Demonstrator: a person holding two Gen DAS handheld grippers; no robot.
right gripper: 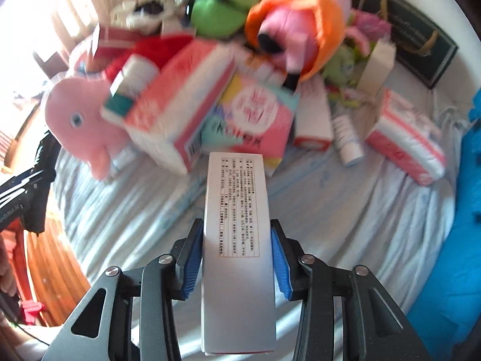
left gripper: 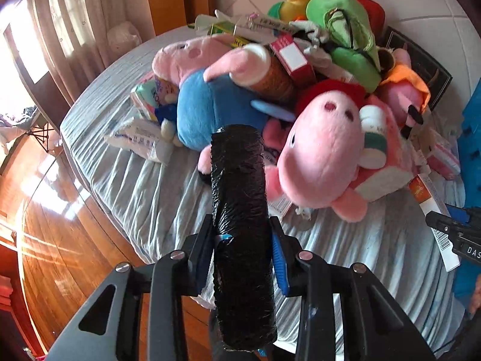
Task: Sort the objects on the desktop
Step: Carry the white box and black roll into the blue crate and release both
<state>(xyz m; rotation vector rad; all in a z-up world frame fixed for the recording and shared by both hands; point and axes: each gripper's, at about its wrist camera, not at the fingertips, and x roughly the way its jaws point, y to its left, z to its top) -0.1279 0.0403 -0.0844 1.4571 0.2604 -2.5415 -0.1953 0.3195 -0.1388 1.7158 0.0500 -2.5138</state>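
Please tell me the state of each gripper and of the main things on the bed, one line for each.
left gripper: shut on the black roll.
black roll: held, lifted above the bed.
right gripper: shut on the white box.
white box: held, printed side up.
pink pig plush: lying in the pile.
blue-bodied plush: lying on the sheet.

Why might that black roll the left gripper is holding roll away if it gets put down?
The black roll looks round like a cylinder, so it would probably roll sideways. Its crinkly plastic wrap seems slippery and a bit squashy. The wrinkled sheet might slow it down.
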